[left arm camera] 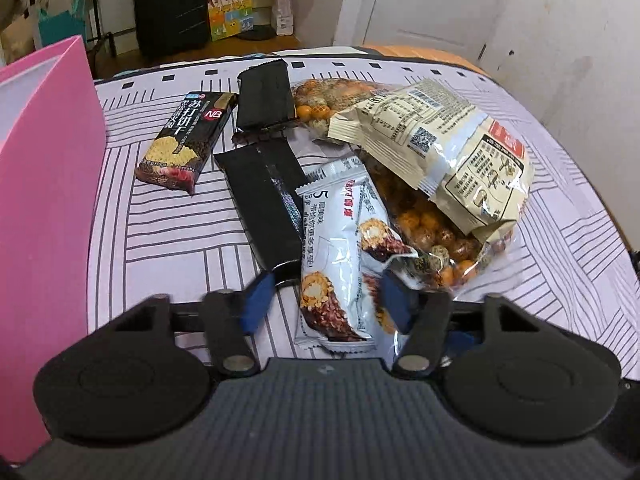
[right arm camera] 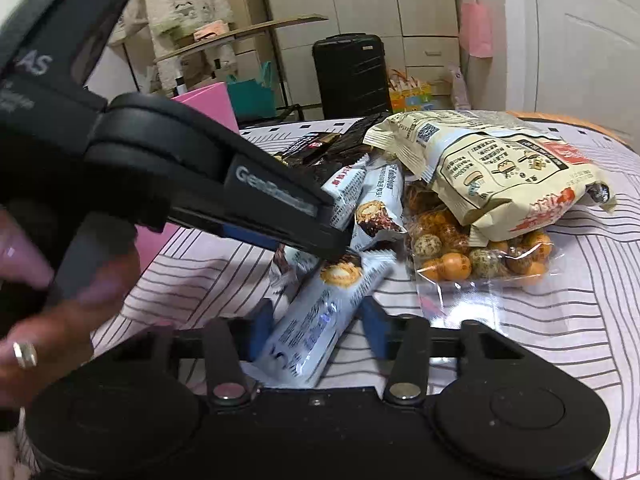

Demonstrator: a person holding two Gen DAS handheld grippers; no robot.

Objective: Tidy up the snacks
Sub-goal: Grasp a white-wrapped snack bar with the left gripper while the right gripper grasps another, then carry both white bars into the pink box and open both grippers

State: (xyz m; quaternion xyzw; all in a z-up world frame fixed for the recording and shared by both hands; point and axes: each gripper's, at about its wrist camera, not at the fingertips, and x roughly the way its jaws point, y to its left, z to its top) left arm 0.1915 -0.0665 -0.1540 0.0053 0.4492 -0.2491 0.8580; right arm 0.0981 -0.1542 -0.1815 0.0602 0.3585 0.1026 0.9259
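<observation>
- The left gripper hovers low over the striped bedsheet. Its blue fingers stand apart on either side of a white wafer-roll packet; neither pad visibly presses the wrapper, so the jaws are released.
- The right gripper also stands with its blue fingers spread. A second white wafer-roll packet lies diagonally in the gap between them. Contact with either pad cannot be confirmed, as the packet end hides the inner pad faces.
- In the right wrist view, the left gripper body crosses the frame from the upper left, held in a hand that wears a ring. Its tip sits over further white wafer packets.
- A cream-coloured snack bag lies on top of a clear bag of orange and speckled coated nuts, to the right of the white packet.
- A dark soda-cracker packet lies towards the left of the sheet. Two black packets lie just beside it, one behind the other.
- A pink box stands upright at the left edge of the sheet, apart from the snack pile.
- A black suitcase stands on the floor beyond the bed.
</observation>
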